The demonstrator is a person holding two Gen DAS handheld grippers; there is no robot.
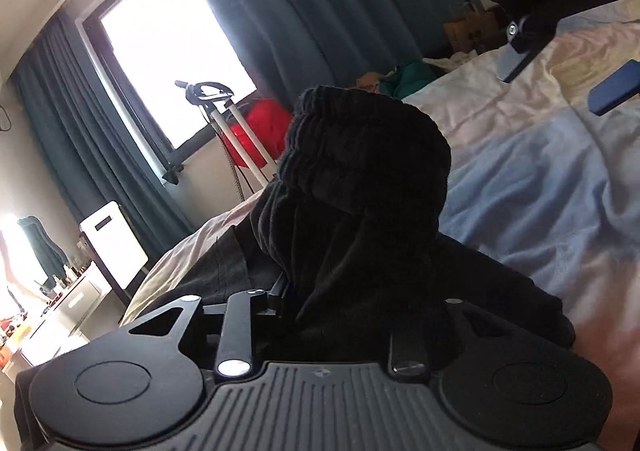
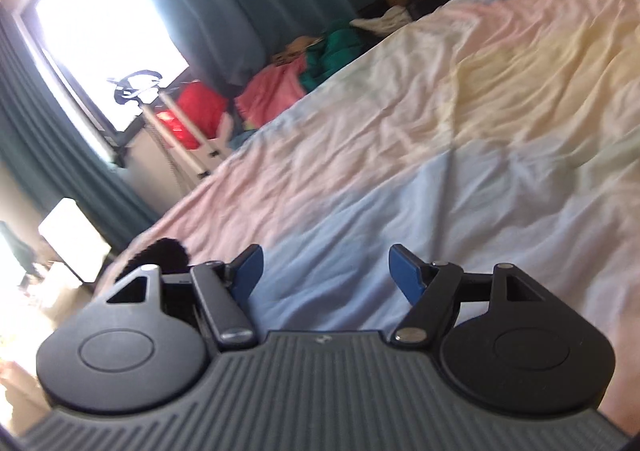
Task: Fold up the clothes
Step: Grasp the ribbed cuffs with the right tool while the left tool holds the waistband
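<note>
The black garment (image 1: 360, 191) bunches up in a tall, soft heap right in front of the left gripper (image 1: 328, 307). Its ribbed, gathered band sits on top and its fuzzy folds spill over the gripper's fingers, so whether those jaws are pinching the cloth I cannot tell. It lies by the bed's window-side edge, on the rumpled sheet (image 2: 460, 111) of pastel pink, yellow and blue blocks. Over on the right, the right gripper (image 2: 326, 275) hovers above the blue patch, its blue pads (image 2: 406, 271) spread wide and empty. Behind the bed hang teal curtains (image 1: 320, 3) beside a bright window (image 1: 168, 43), with a red bag (image 1: 264, 131) below.
</note>
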